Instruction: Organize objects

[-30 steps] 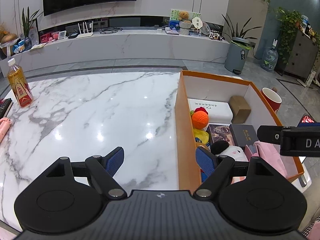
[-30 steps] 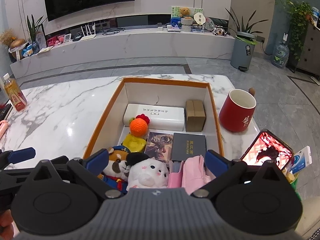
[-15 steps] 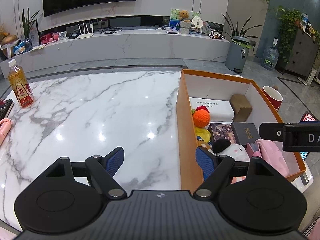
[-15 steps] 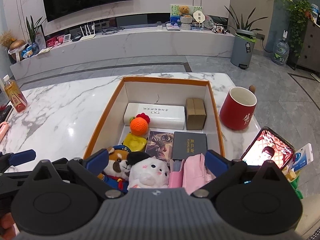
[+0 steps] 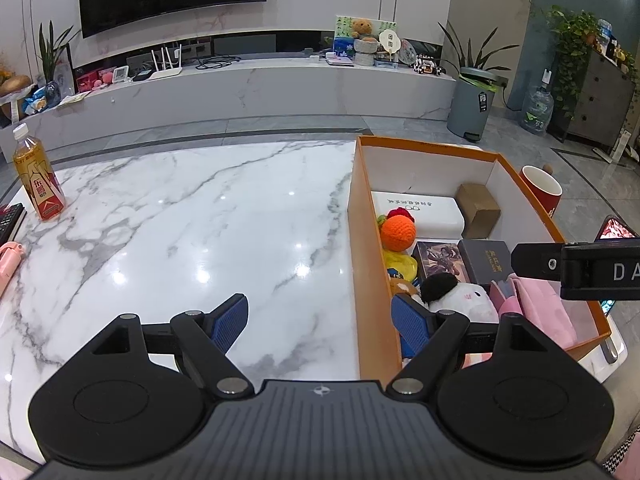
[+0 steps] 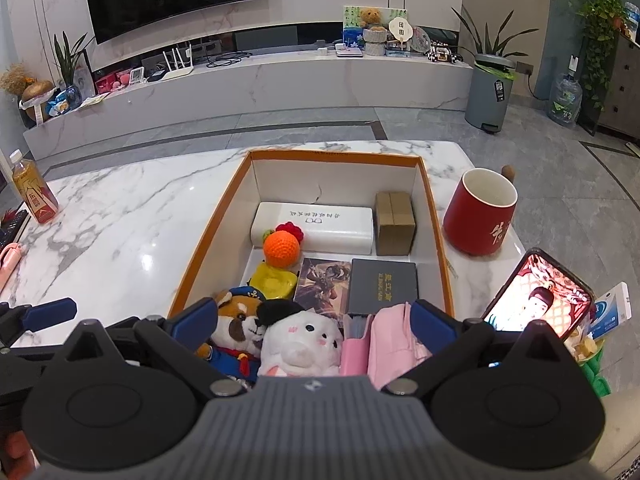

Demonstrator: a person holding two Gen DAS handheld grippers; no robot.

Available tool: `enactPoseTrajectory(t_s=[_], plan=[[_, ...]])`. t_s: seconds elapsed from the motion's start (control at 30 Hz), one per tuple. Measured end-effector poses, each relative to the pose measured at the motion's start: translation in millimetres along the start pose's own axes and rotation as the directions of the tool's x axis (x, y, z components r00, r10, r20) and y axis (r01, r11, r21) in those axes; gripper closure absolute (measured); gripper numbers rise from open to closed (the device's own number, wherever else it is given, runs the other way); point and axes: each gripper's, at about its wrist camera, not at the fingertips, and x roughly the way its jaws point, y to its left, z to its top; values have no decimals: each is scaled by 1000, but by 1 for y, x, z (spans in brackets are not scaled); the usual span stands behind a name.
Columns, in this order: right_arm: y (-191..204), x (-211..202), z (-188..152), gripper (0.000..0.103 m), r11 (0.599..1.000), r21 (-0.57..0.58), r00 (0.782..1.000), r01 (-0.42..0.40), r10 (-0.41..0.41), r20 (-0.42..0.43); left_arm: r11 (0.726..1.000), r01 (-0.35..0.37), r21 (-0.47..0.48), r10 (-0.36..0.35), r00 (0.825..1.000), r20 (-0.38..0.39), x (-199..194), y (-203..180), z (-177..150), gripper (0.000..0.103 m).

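An orange-rimmed box (image 6: 436,240) (image 5: 362,240) on the marble table holds a white case (image 6: 316,228), a cardboard box (image 6: 395,222), an orange knitted ball (image 6: 281,249), a yellow toy (image 6: 274,284), a picture card (image 6: 324,288), a dark book (image 6: 383,286), a fox plush (image 6: 236,320), a white plush (image 6: 298,340) and a pink pouch (image 6: 388,340). My right gripper (image 6: 314,320) is open and empty above the box's near end. My left gripper (image 5: 320,320) is open and empty, straddling the box's left wall.
A red mug (image 6: 480,216) and a lit phone (image 6: 536,296) stand right of the box. A tea bottle (image 5: 36,184), a pink object (image 5: 8,260) and a keyboard edge (image 5: 10,220) sit at the table's left. Bare marble (image 5: 200,220) lies left of the box.
Both views have shifted slightly; the box sits a little farther in the right wrist view. Both grippers stay open and empty. The box contents have not moved.
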Motion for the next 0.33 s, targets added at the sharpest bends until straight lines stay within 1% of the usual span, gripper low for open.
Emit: enactPoseTrajectory(t_s=[0.33], plan=[[-2, 0, -1, 1, 1000, 3, 1000, 0, 0, 0, 1000, -3, -3, 3, 1000, 0, -2, 0, 0, 10]])
